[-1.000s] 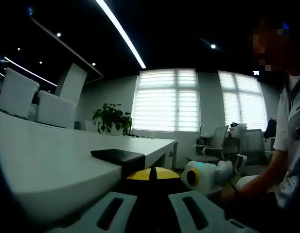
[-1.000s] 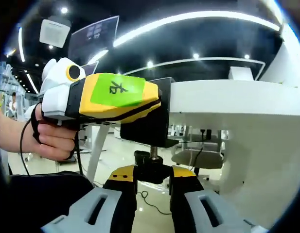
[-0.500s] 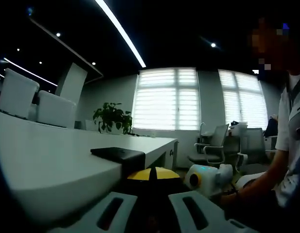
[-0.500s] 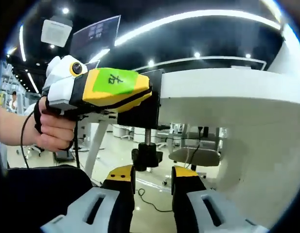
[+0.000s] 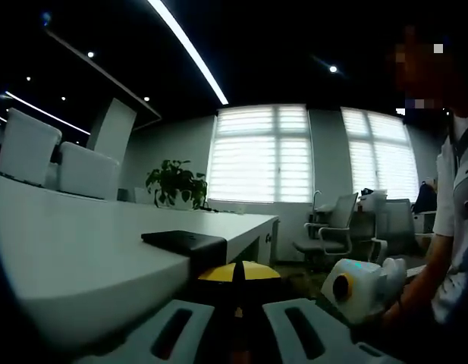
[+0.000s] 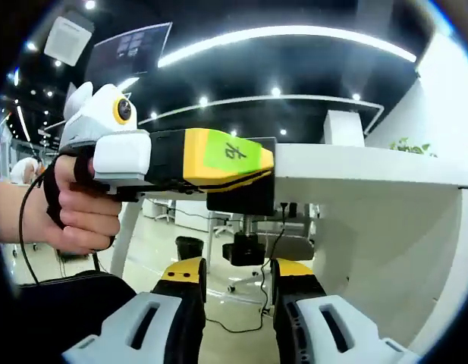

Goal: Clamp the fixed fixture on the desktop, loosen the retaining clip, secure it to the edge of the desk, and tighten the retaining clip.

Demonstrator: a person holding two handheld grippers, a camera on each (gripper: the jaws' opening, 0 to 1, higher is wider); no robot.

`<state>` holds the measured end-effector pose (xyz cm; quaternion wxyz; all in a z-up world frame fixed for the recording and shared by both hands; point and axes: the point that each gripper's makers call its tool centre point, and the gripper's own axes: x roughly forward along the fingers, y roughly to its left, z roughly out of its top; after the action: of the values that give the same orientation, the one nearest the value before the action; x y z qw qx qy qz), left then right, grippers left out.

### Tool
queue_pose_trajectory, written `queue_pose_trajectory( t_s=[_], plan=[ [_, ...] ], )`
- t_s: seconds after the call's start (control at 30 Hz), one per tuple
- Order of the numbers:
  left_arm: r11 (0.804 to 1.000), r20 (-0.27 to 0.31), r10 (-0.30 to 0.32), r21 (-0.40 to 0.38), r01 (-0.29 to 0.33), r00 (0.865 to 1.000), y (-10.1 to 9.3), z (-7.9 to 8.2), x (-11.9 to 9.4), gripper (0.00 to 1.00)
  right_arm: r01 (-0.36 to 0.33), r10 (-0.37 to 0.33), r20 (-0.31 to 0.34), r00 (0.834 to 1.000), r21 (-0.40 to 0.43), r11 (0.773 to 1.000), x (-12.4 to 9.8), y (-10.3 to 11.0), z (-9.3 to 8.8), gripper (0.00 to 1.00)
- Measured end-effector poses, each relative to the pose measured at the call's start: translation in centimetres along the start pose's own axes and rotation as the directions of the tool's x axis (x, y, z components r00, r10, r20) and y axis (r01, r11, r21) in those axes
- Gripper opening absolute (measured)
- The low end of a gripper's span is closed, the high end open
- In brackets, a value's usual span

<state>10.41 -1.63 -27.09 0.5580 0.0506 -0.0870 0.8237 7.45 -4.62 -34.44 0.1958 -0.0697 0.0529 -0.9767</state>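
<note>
- Black metal clamp (image 6: 245,199) sits on the white desk edge (image 6: 355,163), held by the left gripper (image 6: 252,163).
- Right gripper (image 6: 237,277) hangs released below the black screw knob (image 6: 243,250).
- Tightening looks left to do.

In the right gripper view we look up from under the edge of the white desk (image 6: 370,163). Our right hand-held gripper (image 6: 237,284) rises from the bottom with its yellow-tipped jaws apart, and the black screw knob (image 6: 243,250) of the fixture (image 6: 245,199) sits just above the gap between them, not clearly touched by either jaw. The black fixture hangs on the desk edge, its threaded rod running down to the knob. The left hand-held gripper (image 6: 252,163), yellow with a green label, comes in from the left and meets the fixture at the desk edge; a hand (image 6: 82,208) holds its handle. Ceiling lights (image 6: 279,38) glow above.
</note>
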Motion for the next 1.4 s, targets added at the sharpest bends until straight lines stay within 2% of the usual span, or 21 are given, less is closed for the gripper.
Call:
queue_pose_trajectory(
  t_s=[0.1,0.2,0.3,0.4,0.5,0.6,0.63,0.7,0.8,0.93,0.97,1.03,1.07,1.1,1.13,1.2,1.3,1.37,1.4],
  plan=[
    [1.0,0.0,0.0,0.0,0.0,1.0,0.0,0.0,0.0,0.01,0.026,-0.026,-0.018,0.999,-0.025,0.999,1.0,-0.4,0.0,0.31],
    [1.0,0.002,-0.001,-0.001,0.001,1.0,0.0,0.0,0.0,0.01,0.035,-0.035,-0.031,0.999,0.018,0.999,1.5,-0.6,0.1,0.28],
    [1.0,0.004,-0.004,-0.004,0.004,1.0,0.0,0.0,0.0,0.01,0.046,-0.046,-0.047,0.998,0.013,0.999,2.0,-1.0,-0.1,0.24],
    [1.0,0.004,-0.006,-0.004,0.006,1.0,-0.1,0.0,0.0,0.01,0.03,-0.028,-0.048,0.998,0.044,0.999,1.8,-1.1,-0.2,0.23],
    [1.0,0.005,-0.008,-0.005,0.008,1.0,-0.2,0.0,0.1,0.01,-0.02,0.021,-0.021,1.0,0.055,0.998,1.7,-0.9,-0.1,0.23],
    [1.0,0.003,-0.008,-0.004,0.008,1.0,-0.3,0.0,0.1,0.01,-0.117,0.117,-0.002,0.993,0.05,0.992,1.7,-0.6,0.0,0.23],
    [1.0,0.003,-0.008,-0.003,0.008,1.0,-0.3,0.0,0.1,0.01,-0.148,0.148,-0.001,0.989,0.052,0.988,1.8,-0.5,-0.1,0.23],
    [1.0,0.009,-0.008,-0.006,0.008,1.0,-0.3,0.1,0.1,0.01,-0.244,0.247,-0.029,0.969,0.08,0.966,1.7,-0.1,-0.5,0.23],
    [1.0,0.008,-0.008,-0.008,0.008,1.0,-0.5,0.0,0.1,0.01,-0.357,0.358,-0.048,0.933,0.019,0.934,1.7,0.0,-0.6,0.23],
    [1.0,0.013,-0.009,-0.016,0.01,1.0,-0.6,0.0,0.1,0.01,-0.445,0.443,-0.05,0.895,-0.046,0.894,1.5,0.2,-0.7,0.22],
    [1.0,0.014,-0.009,-0.015,0.01,1.0,-0.6,0.0,0.1,0.01,-0.449,0.446,-0.062,0.893,-0.051,0.892,1.5,0.0,-1.1,0.2],
    [1.0,0.013,-0.009,-0.015,0.009,1.0,-0.6,0.0,0.1,0.01,-0.481,0.479,-0.063,0.876,-0.029,0.876,1.4,0.2,-1.6,0.17],
    [1.0,0.015,-0.008,-0.014,0.008,1.0,-0.6,0.0,0.1,0.01,-0.468,0.466,-0.072,0.882,-0.031,0.883,1.5,-0.1,-1.8,0.1],
    [1.0,0.017,-0.008,-0.017,0.009,1.0,-0.7,0.0,0.1,0.01,-0.455,0.447,-0.122,0.886,-0.044,0.89,1.4,-0.5,-2.7,0.0],
    [1.0,0.014,-0.009,-0.012,0.009,1.0,-0.7,0.0,0.1,0.01,-0.445,0.434,-0.155,0.887,-0.036,0.895,1.2,-0.5,-3.4,0.03],
    [1.0,0.019,-0.011,-0.02,0.012,1.0,-0.7,0.0,0.0,0.01,-0.441,0.433,-0.138,0.891,-0.032,0.897,0.8,0.2,-3.7,0.05],
    [1.0,0.022,-0.014,-0.021,0.014,1.0,-0.8,0.0,0.0,0.01,-0.444,0.443,-0.132,0.887,0.027,0.896,0.1,1.4,-4.2,0.24],
    [1.0,0.023,-0.014,-0.022,0.015,1.0,-0.9,0.0,0.0,0.01,-0.43,0.431,-0.128,0.893,0.031,0.902,-0.2,1.9,-4.2,0.28],
    [1.0,0.023,-0.014,-0.021,0.015,1.0,-0.9,0.0,0.0,0.01,-0.409,0.409,-0.118,0.905,0.026,0.912,-0.3,1.9,-3.8,0.28]
  ],
)
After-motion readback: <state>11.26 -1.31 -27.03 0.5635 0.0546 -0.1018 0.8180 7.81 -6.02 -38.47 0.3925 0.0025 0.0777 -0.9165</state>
